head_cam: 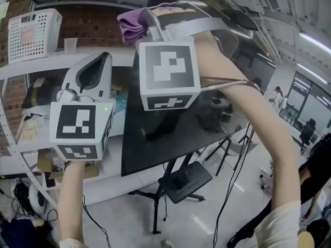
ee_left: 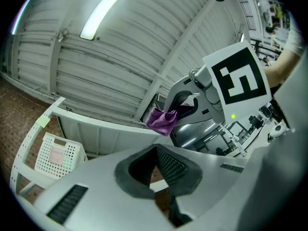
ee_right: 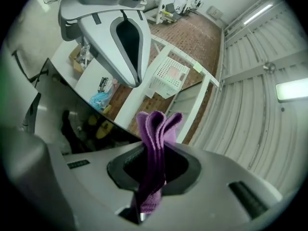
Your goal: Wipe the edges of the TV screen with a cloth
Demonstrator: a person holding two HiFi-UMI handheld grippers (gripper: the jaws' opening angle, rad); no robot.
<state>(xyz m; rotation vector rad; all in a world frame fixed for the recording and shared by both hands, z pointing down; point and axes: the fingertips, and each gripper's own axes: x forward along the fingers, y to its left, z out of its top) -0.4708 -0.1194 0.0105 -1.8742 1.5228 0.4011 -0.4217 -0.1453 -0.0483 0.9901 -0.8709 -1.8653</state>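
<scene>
The TV screen [head_cam: 170,123] fills the middle of the head view, with its stand [head_cam: 178,182] below it on the floor. The right tongs [head_cam: 147,20] are at the screen's upper edge, top centre, with the cloth [head_cam: 132,27] pinched between them. The left tongs [head_cam: 98,66] are left of the screen, in front of a shelf [head_cam: 31,66]. A basket [head_cam: 33,32] stands on that shelf at upper left.

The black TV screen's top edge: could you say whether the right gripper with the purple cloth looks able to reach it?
Probably yes: the right gripper, shut on the purple cloth, is by the top edge of the black TV screen, with nothing between them.
</scene>
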